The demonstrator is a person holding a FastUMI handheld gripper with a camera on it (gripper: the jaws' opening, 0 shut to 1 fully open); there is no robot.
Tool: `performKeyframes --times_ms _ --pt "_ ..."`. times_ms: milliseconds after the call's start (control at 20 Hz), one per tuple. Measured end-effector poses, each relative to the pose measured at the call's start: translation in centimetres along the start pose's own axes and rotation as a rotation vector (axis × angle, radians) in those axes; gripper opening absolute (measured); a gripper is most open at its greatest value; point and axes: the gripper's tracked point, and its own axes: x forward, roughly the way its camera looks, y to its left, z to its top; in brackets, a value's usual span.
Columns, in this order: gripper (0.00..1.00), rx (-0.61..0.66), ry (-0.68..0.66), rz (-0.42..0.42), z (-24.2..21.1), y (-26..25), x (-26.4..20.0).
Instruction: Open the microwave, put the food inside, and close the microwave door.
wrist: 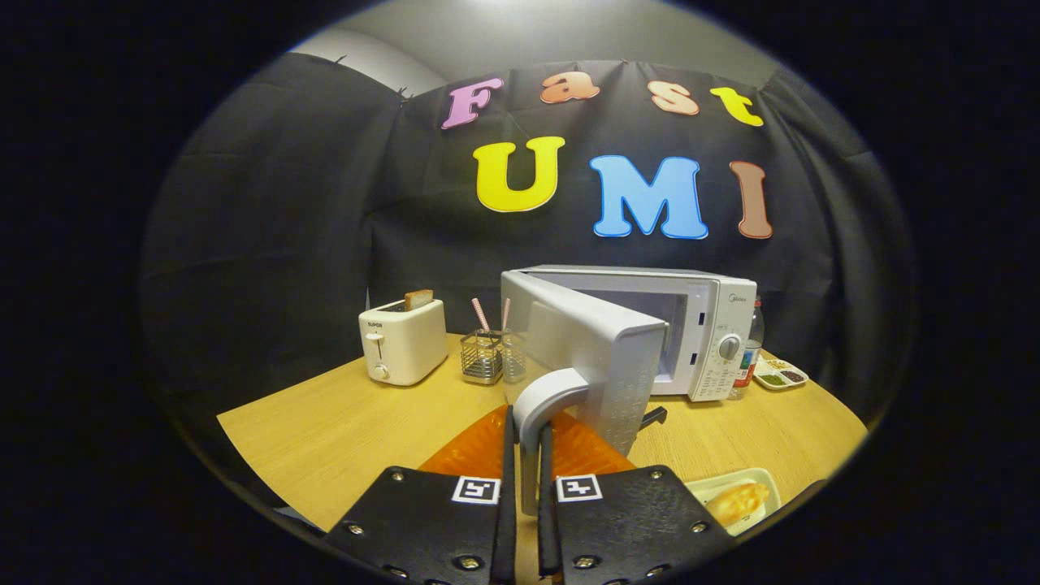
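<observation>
A light wooden surface (325, 422) spreads ahead of the jaws to a wall of creased black cloth (276, 244) hung as the booth's backdrop, above which a pale grey wall (552, 32) catches a bright glow of light from overhead.

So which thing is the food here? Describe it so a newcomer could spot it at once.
Start at the white microwave on the wooden table, its door swung open with the gripper shut on the door handle. Come toward the fingers' right side: a pale tray holds the food, a golden bun-like piece, unlike the toast in the toaster.
</observation>
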Motion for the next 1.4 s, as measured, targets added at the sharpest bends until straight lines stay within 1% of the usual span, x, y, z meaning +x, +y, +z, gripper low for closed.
performKeyframes --times_ms 150,350,500,650,700,750,800,900,1000,1050,1100,1150,1200,1350,1400 --pt "0.11 -0.009 -0.025 -0.075 0.1 3.3 0.0" --pt "0.11 0.033 -0.054 -0.186 0.3 6.8 0.6" --pt "0.11 0.054 -0.079 -0.252 0.4 9.3 1.3" --pt "0.11 0.059 -0.077 -0.297 0.5 11.2 1.8" --pt "0.11 0.046 -0.077 -0.294 0.4 12.1 2.2" --pt "0.17 0.034 -0.07 -0.298 0.4 12.3 2.1" --pt "0.32 0.033 -0.057 -0.285 0.2 12.5 2.2" --pt "0.56 0.044 -0.022 -0.261 0.0 12.4 2.1" --pt "0.72 0.083 0.001 -0.243 0.0 11.6 1.1" --pt "0.73 0.104 0.001 -0.215 0.2 11.8 0.6" --pt "0.79 0.115 0.004 -0.175 0.4 12.1 0.0" --pt "0.82 0.115 -0.001 -0.139 0.9 12.1 -0.8" --pt "0.82 0.109 -0.015 -0.103 1.6 12.0 -2.0" --pt "0.81 0.091 -0.124 0.027 4.4 10.7 -5.3" --pt "0.87 0.087 -0.167 0.056 5.2 9.5 -6.3"
